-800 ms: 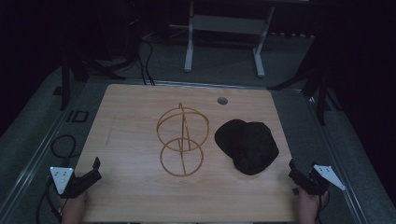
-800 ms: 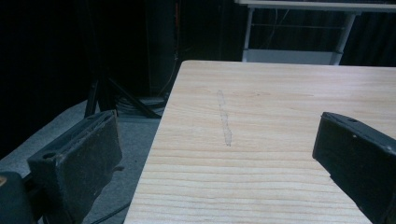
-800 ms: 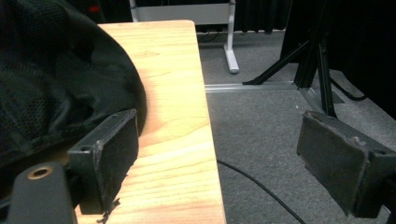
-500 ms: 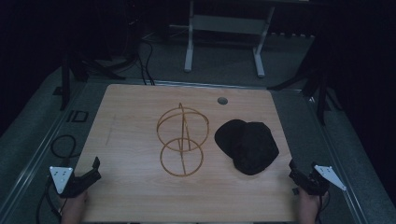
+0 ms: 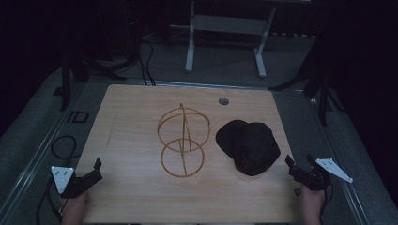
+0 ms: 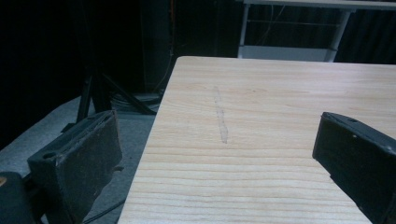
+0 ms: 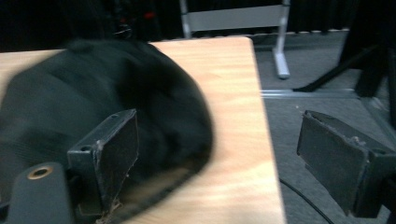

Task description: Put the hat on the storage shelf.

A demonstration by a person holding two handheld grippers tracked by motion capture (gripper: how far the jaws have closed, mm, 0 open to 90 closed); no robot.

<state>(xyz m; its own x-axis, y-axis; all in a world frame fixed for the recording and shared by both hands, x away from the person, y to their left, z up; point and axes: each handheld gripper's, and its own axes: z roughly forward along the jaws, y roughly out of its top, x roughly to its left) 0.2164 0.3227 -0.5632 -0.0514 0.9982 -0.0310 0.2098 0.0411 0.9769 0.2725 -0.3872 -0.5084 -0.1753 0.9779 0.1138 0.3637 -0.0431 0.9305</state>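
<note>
Nothing has shifted since 0.8 s ago. Right gripper (image 5: 300, 169), jaws wide and empty, sits just right of the black cap (image 5: 248, 146) by the wire stand (image 5: 182, 140); left gripper (image 5: 92, 171), also wide, is well apart.

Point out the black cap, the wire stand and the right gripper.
black cap (image 5: 248, 146): high view, on the middle of its crown.
wire stand (image 5: 182, 161): high view, on the upright wire inside its lower ring.
right gripper (image 5: 300, 165): high view, midway between its open jaw tips, beside the cap.
</note>
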